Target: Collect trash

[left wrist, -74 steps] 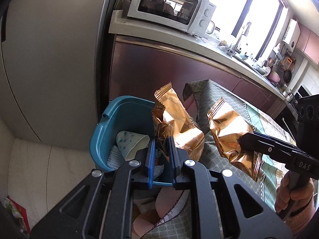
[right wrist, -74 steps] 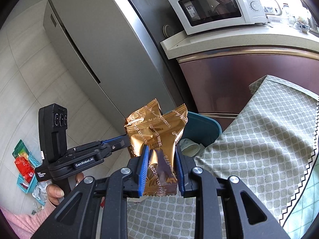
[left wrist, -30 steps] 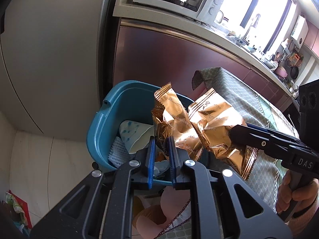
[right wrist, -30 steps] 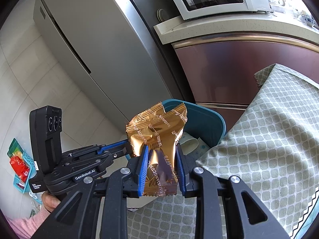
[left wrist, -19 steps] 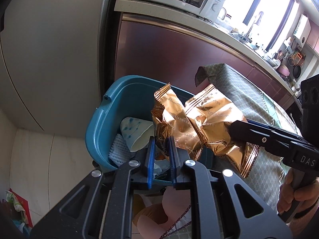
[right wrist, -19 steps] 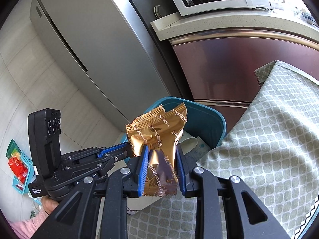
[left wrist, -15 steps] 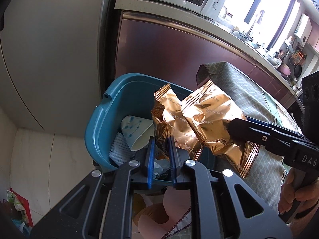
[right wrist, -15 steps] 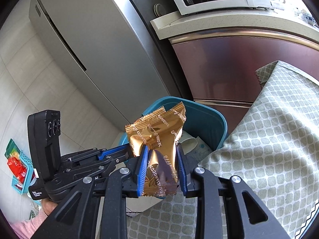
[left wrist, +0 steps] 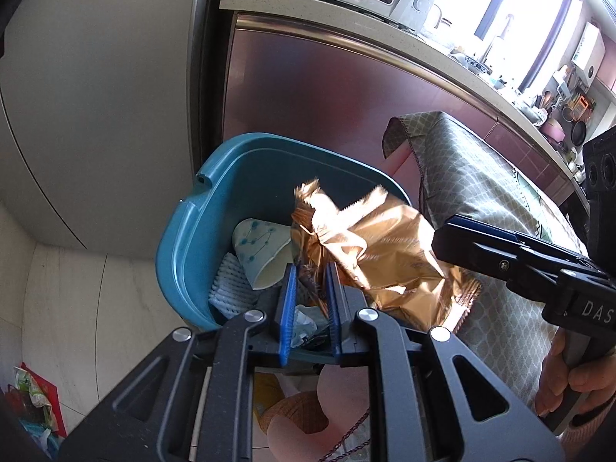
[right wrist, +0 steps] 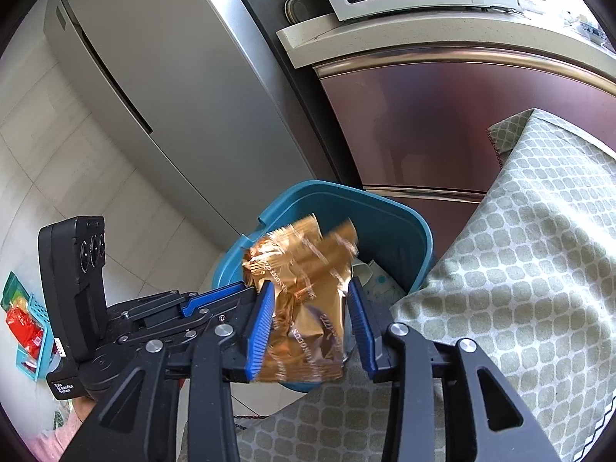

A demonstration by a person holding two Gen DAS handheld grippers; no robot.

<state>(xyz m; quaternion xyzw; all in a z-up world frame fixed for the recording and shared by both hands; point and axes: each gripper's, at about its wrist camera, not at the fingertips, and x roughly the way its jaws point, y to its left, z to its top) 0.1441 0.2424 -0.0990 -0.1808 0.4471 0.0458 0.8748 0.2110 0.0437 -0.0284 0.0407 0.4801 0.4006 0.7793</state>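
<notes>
Over the teal bin [left wrist: 184,238] my left gripper [left wrist: 311,300] is shut on the lower edge of a gold snack wrapper [left wrist: 304,246], which stands up from its blue pads. A second gold wrapper [right wrist: 308,327] sits between the pads of my right gripper [right wrist: 311,323]. Those jaws are opening, and the wrapper looks loose and blurred, with a gap at the right pad. In the left wrist view this wrapper [left wrist: 385,254] hangs at the tip of the right gripper [left wrist: 442,242], above the bin's near rim. The left gripper [right wrist: 231,292] reaches in from the left beside it.
Inside the bin lie a paper cup [left wrist: 261,246] and white foam netting [left wrist: 227,288]. A table with a green patterned cloth [right wrist: 519,250] borders the bin on the right. A grey fridge [right wrist: 173,77] and a cabinet [right wrist: 442,123] with a microwave stand behind it.
The right gripper's jaws have spread and its wrapper has come loose and tipped. Both wrappers now sit lower and closer over the bin. The left grip is unchanged.
</notes>
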